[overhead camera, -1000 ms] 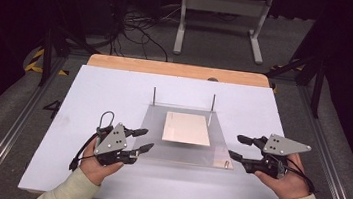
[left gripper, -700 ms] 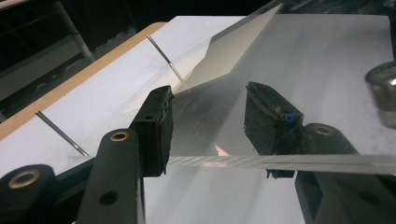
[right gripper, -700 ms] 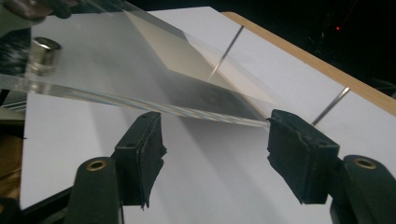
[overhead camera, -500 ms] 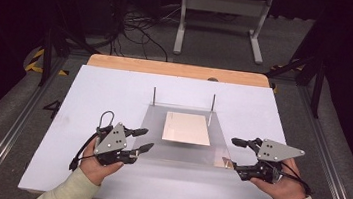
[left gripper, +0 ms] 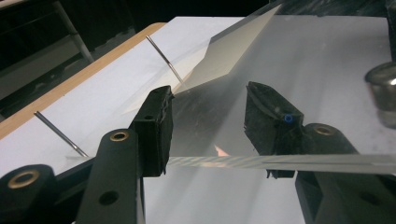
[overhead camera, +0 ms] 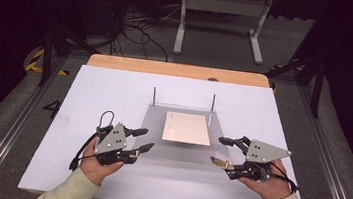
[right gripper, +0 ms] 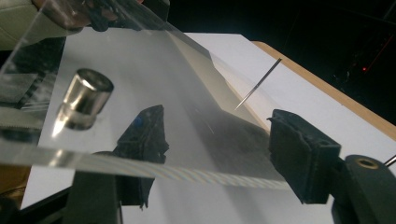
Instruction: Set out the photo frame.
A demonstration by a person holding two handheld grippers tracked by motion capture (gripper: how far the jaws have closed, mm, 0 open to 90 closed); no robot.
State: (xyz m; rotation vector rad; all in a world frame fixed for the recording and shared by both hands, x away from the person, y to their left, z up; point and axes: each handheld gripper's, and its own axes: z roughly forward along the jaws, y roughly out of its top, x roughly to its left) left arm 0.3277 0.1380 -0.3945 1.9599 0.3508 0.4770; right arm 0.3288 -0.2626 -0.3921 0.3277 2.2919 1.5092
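Card (overhead camera: 187, 128) blurred under clear plate (overhead camera: 178, 152); plate edges faint.

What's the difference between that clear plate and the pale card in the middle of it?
The clear plate is see-through, so the white table shows through it; the pale card is opaque cream. The clear plate is the larger, and the pale card sits within its outline, toward the far side. Both are flat rectangles lying level.
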